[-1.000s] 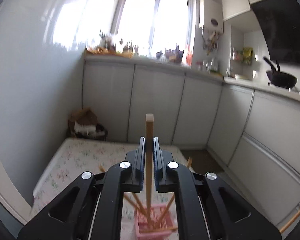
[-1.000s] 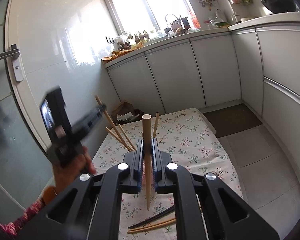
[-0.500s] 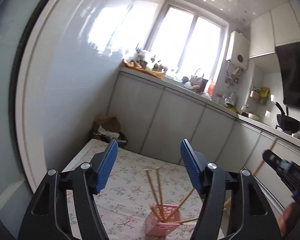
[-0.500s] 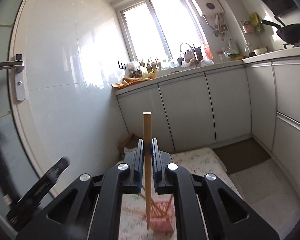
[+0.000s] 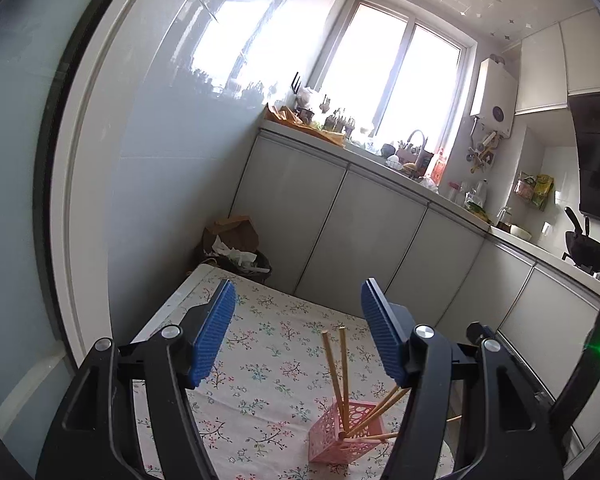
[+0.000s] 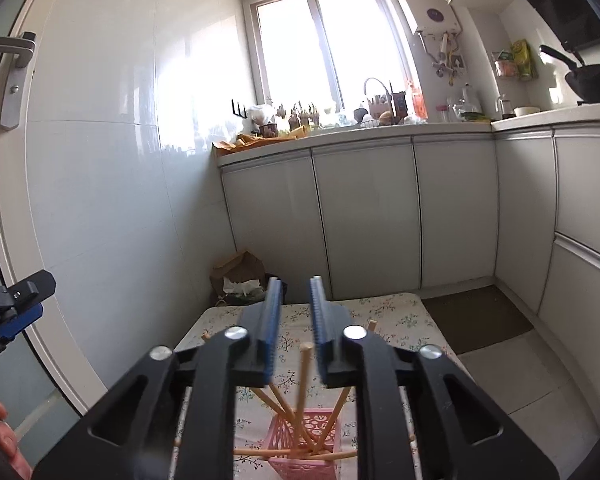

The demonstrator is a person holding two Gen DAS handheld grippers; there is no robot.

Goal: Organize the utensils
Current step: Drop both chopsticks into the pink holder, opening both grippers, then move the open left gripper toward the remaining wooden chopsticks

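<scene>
Just let go of my chopstick (image 6: 302,376) into the pink basket (image 6: 300,432); right gripper (image 6: 296,292) now parted, left gripper (image 5: 298,304) spread wide, both empty. Bumping those leaning sticks could tip it.

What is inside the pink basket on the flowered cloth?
The pink basket holds several wooden chopsticks, leaning out in different directions over its rim. Their lower ends and the basket's bottom are covered by its walls, and the right gripper hides part of it.
</scene>
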